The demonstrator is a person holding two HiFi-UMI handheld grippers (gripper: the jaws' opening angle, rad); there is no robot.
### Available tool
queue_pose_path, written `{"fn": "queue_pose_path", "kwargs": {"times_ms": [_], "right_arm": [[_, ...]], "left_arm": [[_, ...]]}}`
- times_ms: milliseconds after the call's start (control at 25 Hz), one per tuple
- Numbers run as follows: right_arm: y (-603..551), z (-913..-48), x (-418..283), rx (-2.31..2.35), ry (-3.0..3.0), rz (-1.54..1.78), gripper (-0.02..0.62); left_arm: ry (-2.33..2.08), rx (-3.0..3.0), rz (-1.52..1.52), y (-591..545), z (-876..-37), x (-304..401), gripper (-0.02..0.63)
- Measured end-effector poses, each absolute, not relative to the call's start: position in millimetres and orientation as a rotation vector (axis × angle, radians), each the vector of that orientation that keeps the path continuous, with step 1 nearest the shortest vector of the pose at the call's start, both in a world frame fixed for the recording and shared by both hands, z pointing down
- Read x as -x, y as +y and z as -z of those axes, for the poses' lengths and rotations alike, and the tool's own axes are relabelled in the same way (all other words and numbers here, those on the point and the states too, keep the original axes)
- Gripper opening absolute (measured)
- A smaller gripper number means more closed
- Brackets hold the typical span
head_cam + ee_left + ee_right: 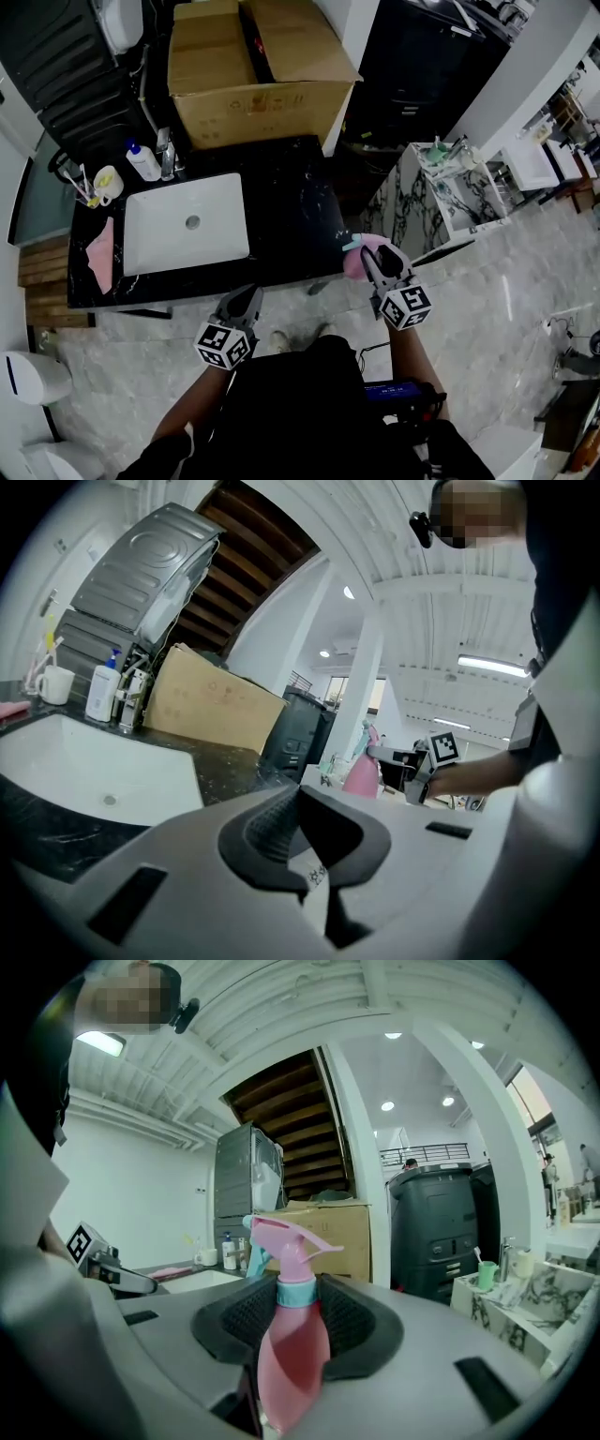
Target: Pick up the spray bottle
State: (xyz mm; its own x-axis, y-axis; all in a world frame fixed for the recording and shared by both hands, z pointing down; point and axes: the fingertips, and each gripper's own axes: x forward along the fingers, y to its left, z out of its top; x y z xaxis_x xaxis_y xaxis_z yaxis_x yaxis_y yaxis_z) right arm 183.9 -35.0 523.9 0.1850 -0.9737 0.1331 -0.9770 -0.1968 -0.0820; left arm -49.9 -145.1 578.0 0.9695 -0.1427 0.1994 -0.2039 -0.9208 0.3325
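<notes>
The right claw (364,255) is clamping the spray bottle (286,1335), with both pads pressing the pink body just under its teal collar. The bottle is standing upright between them, its pink trigger head poking above the jaws. From the head view, the bottle is off the desk (291,225) and hanging in the air just beyond the desk's front right corner, above the marble floor (506,309).

The left claw (251,292) is clenched on nothing, its jaws meeting tip to tip. It is hovering at the desk's front edge, just in front of the white sink (141,206).

At the back of the desk a big cardboard box (253,103) is sitting with its flaps open. A soap bottle (142,162) and a cup of toothbrushes (106,183) are standing to the box's left, behind the sink. A pink cloth (101,253) is lying just left of the sink.
</notes>
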Motion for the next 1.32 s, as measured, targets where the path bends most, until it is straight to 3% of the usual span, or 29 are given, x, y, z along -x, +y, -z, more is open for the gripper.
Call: {"fn": "queue_pose_path", "kwargs": {"times_ms": [1320], "right_arm": [[93.7, -537.7, -267.0, -2.418, -2.064, -0.336, 0.160]], "left_arm": [[-0.154, -2.813, -0.310, -34.8, -560.4, -68.1, 0.008]]}}
